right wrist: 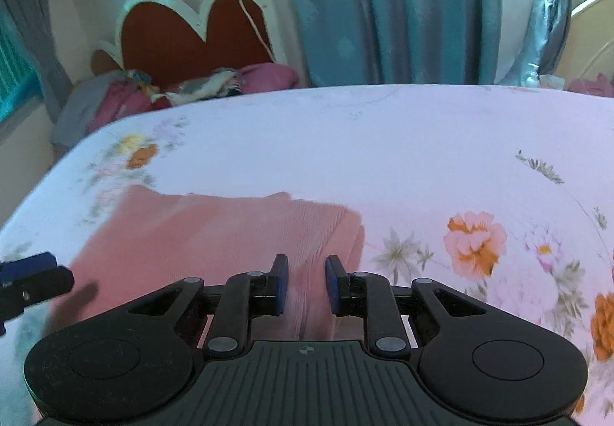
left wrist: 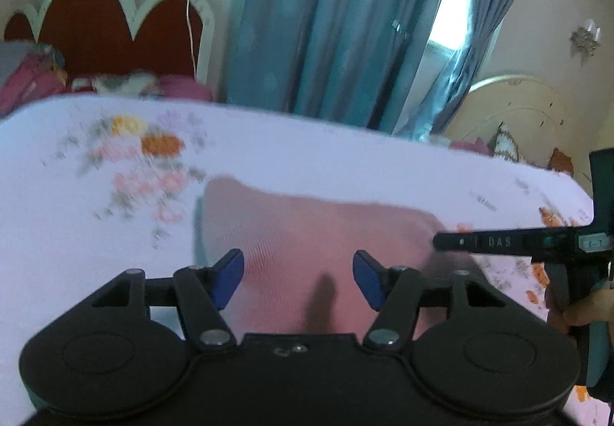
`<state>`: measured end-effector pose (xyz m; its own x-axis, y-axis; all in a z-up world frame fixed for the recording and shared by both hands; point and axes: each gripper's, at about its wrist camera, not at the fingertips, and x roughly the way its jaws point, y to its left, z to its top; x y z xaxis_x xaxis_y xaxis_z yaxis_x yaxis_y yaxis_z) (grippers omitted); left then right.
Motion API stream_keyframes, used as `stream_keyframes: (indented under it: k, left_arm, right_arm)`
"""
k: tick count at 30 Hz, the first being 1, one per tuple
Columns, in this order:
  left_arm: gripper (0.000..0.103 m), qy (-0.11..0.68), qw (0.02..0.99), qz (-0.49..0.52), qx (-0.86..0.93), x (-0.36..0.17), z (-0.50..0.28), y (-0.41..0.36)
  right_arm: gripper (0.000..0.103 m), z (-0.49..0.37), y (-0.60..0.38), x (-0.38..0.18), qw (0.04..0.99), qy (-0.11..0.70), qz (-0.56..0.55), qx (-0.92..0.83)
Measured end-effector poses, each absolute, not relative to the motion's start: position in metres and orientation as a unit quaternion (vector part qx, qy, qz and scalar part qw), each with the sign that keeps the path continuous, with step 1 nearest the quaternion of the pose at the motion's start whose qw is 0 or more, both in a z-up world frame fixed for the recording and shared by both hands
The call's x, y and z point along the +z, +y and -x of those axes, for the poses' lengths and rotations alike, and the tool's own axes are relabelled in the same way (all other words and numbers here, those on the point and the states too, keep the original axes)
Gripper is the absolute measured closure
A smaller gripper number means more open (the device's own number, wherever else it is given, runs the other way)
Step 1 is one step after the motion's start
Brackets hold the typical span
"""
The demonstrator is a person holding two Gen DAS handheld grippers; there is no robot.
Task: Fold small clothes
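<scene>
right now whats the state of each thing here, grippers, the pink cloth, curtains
left gripper: open wide, nothing between the pads, above the cloth
right gripper: open with a narrow gap, over the cloth's right edge
pink cloth: lying flat on the floral sheet, looks folded
curtains: mostly drawn, gap showing window at right

Pink cloth (right wrist: 215,230), fine ribbed weave. Sheet (right wrist: 383,142) white with orange, pink, lilac flowers and grey-green leaves. Grippers black; left gripper (left wrist: 298,278) and right gripper (right wrist: 306,286) pads blue. Curtain (left wrist: 326,15) teal-blue. Headboard (right wrist: 169,31) dark red, cream trim.
</scene>
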<state>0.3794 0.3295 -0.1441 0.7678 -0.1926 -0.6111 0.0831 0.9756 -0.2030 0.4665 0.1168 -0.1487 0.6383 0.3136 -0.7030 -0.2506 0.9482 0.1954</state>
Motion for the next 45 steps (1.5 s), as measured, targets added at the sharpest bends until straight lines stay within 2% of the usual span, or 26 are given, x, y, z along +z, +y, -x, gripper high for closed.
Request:
stream_keyframes:
  k: [2, 4, 11, 16, 24, 27, 34, 38, 40, 42, 43, 44, 45]
  left_arm:
    - [0.042, 0.347, 0.933, 0.077, -0.061, -0.158, -0.388, 0.327]
    - [0.037, 0.358, 0.93, 0.073, -0.048, -0.168, -0.39, 0.329]
    - [0.04, 0.349, 0.933, 0.066, -0.051, -0.15, -0.36, 0.332]
    - [0.04, 0.344, 0.936, 0.054, -0.057, -0.144, -0.323, 0.324]
    - [0.039, 0.352, 0.933, 0.021, -0.068, -0.156, -0.287, 0.305]
    - [0.039, 0.363, 0.929, 0.006, -0.067, -0.166, -0.287, 0.304]
    - [0.036, 0.379, 0.924, 0.005, -0.061, -0.168, -0.282, 0.307]
    - [0.027, 0.385, 0.921, 0.007, -0.063, -0.163, -0.284, 0.305]
    - [0.02, 0.39, 0.919, 0.014, -0.063, -0.161, -0.285, 0.304]
    - [0.007, 0.399, 0.915, 0.023, -0.055, -0.159, -0.285, 0.304]
    - [0.005, 0.403, 0.913, 0.03, -0.05, -0.158, -0.285, 0.304]
    - [0.002, 0.408, 0.911, 0.038, -0.042, -0.157, -0.285, 0.305]
    - [0.0, 0.416, 0.908, 0.042, -0.032, -0.155, -0.285, 0.305]
  right_arm:
    - [0.082, -0.475, 0.12, -0.161, 0.909, 0.394, 0.002, 0.133]
    - [0.082, -0.479, 0.116, -0.169, 0.906, 0.401, -0.002, 0.133]
    - [0.082, -0.427, 0.095, -0.128, 0.91, 0.367, -0.073, 0.179]
    - [0.082, -0.365, 0.105, -0.117, 0.903, 0.364, -0.045, 0.224]
    - [0.082, -0.322, 0.1, -0.163, 0.903, 0.399, 0.03, 0.158]
    - [0.082, -0.33, 0.077, -0.181, 0.885, 0.437, -0.067, 0.147]
    - [0.082, -0.324, 0.072, -0.186, 0.881, 0.442, -0.112, 0.129]
    - [0.082, -0.324, 0.083, -0.181, 0.885, 0.444, -0.076, 0.118]
    - [0.082, -0.321, 0.087, -0.18, 0.888, 0.442, -0.062, 0.112]
    - [0.081, -0.321, 0.089, -0.182, 0.89, 0.439, -0.059, 0.106]
    - [0.08, -0.32, 0.089, -0.182, 0.891, 0.437, -0.061, 0.103]
    - [0.076, -0.32, 0.089, -0.183, 0.892, 0.437, -0.065, 0.098]
    - [0.059, -0.319, 0.089, -0.183, 0.894, 0.436, -0.061, 0.084]
